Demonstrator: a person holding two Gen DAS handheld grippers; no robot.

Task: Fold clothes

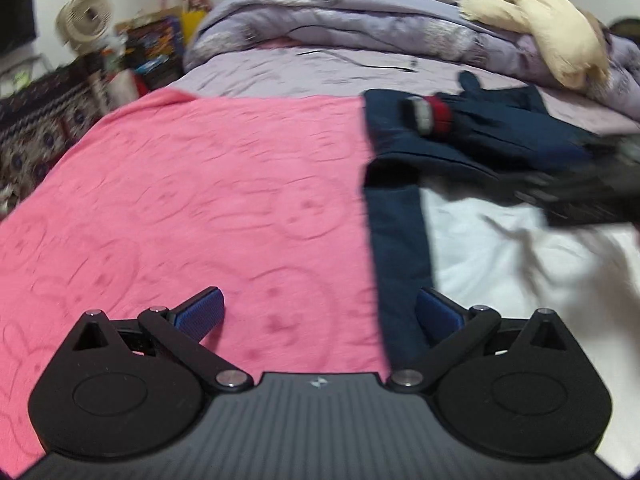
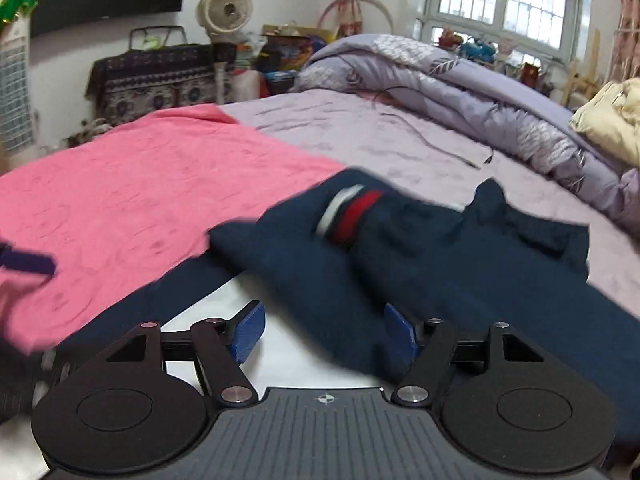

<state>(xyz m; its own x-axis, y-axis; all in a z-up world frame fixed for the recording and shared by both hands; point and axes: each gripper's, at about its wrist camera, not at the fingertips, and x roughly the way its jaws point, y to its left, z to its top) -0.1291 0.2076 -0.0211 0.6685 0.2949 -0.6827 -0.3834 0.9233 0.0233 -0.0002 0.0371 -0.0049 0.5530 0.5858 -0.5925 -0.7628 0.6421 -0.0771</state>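
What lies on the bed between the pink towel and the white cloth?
A navy band of the dark blue garment runs between the pink towel and the white cloth. The left wrist view shows it best.

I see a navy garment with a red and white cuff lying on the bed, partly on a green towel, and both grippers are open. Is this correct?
Not quite: the towel is pink, not green, as both wrist views show. The rest holds: the navy garment with its red and white cuff lies on the bed, and the left gripper and right gripper are open.
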